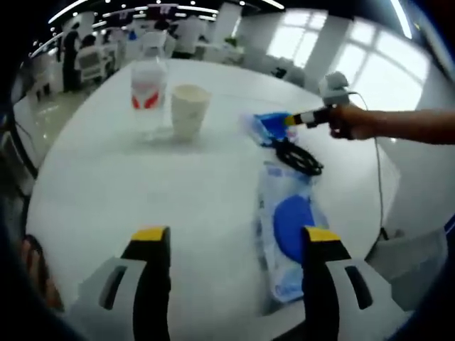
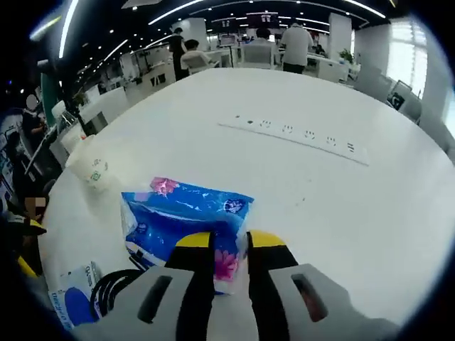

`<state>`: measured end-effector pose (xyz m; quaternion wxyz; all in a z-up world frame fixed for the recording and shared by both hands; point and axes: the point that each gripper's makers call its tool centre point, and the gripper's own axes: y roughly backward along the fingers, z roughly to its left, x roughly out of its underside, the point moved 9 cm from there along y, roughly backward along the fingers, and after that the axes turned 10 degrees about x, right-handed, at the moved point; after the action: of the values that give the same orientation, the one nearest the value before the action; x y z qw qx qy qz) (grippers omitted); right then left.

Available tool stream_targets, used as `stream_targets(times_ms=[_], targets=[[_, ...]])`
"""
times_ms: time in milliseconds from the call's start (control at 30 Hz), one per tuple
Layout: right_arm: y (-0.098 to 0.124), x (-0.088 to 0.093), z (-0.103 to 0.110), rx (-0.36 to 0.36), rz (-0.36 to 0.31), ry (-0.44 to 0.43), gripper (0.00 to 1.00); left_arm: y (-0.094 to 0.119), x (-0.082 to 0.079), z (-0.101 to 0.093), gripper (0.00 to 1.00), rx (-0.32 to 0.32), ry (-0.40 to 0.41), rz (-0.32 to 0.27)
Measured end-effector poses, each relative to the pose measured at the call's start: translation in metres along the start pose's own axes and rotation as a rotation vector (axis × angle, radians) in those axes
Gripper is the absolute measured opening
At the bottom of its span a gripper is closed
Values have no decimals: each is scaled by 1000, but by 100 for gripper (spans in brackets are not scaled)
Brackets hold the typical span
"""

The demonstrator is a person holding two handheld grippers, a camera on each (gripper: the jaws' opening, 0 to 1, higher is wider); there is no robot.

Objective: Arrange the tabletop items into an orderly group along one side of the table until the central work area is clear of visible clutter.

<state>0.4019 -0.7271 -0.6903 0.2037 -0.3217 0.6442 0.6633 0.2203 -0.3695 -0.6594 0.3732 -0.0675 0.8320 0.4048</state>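
In the left gripper view my left gripper [image 1: 237,238] is open and empty, low over the white table [image 1: 121,185]. Ahead stand a clear bottle with a red label [image 1: 148,92] and a paper cup [image 1: 189,110] beside it. To the right lie a blue-and-white plastic package [image 1: 291,220], a coiled black cable [image 1: 298,158] and a blue tissue pack [image 1: 264,126]. My right gripper [image 1: 298,119], in a person's hand [image 1: 355,122], pinches that pack. In the right gripper view my right gripper [image 2: 229,245] is shut on the near edge of the tissue pack [image 2: 186,213].
A row of sockets [image 2: 298,131] is set into the table top [image 2: 341,206]. A pale cup [image 2: 92,169] sits near the left rim, with the black cable [image 2: 114,288] and the blue-and-white package [image 2: 75,302] at lower left. Office desks and people stand beyond the table.
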Motion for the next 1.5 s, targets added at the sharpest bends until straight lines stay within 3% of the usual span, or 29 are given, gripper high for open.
stream_targets(times_ms=[67, 267, 467, 633, 767, 833, 1000, 1167, 1500], targets=[[3, 4, 1, 24, 9, 36, 6, -1, 0, 0, 72, 2, -5, 4], [8, 3, -3, 44, -3, 5, 2, 0, 2, 0, 71, -5, 0, 7], [24, 1, -12, 75, -59, -57, 1, -3, 2, 1, 70, 4, -10, 17], [38, -2, -30, 78, -110, -88, 1, -2, 2, -2, 70, 10, -23, 24], [48, -11, -57, 96, -148, -92, 1, -2, 2, -3, 70, 10, -26, 24], [52, -5, -65, 107, -155, -105, 0, -2, 2, -3, 70, 11, -31, 28], [64, 2, -90, 131, -144, -127, 0, -2, 3, -4, 70, 11, -37, 35], [69, 13, -95, 138, -121, -96, 1, -2, 4, -4, 70, 12, -36, 40], [71, 33, -98, 138, -87, -119, 1, -3, 4, -5, 70, 10, -37, 45]])
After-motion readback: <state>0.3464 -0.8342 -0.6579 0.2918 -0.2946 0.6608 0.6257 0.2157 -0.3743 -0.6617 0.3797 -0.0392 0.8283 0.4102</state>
